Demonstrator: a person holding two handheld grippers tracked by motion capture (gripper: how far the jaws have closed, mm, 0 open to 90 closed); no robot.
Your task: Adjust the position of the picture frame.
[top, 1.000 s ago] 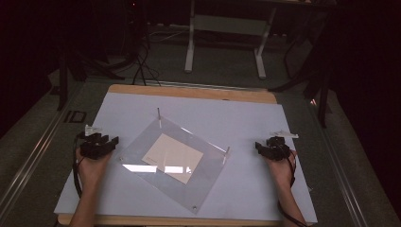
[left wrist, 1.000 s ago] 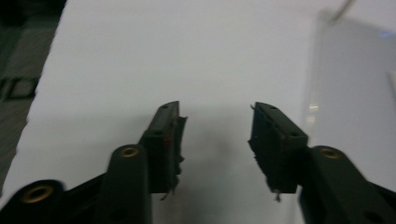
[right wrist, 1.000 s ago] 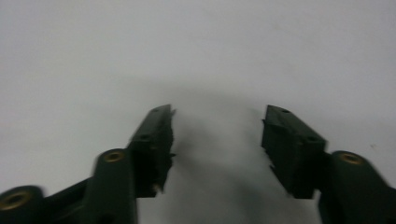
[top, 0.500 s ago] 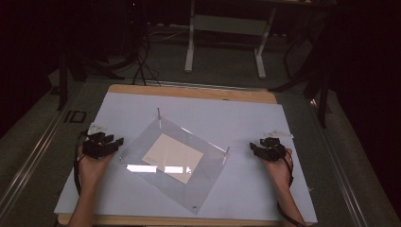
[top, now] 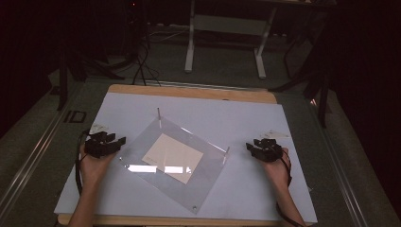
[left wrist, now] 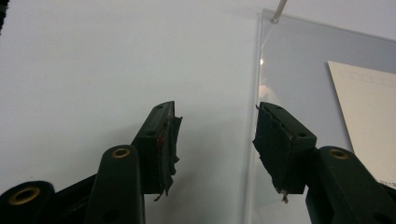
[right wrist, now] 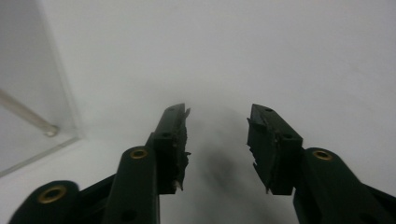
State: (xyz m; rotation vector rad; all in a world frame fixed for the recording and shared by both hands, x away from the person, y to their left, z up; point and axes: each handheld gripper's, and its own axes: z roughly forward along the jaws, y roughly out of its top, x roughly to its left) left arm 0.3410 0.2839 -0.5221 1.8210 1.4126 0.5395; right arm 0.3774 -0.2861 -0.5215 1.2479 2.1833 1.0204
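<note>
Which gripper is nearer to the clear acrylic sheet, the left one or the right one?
Left. The left gripper is at the clear acrylic sheet's left edge, which runs between its open fingers. The right gripper stays apart, past its right corner.

1. The left tongs (top: 106, 142) are sitting low over the left part of the table (top: 142, 106), their jaws pointing toward its middle; they have just been opening, with nothing pressed between the pads.
2. The left forearm (top: 90, 189) is coming in from the bottom edge, angled slightly inward.
3. The right tongs (top: 257, 147) are resting low at the right, jaws pointing left; they have just been closing somewhat, yet a clear gap is remaining and nothing is lying between them.
4. The right forearm (top: 286, 196) is slanting up from the bottom right.
</note>
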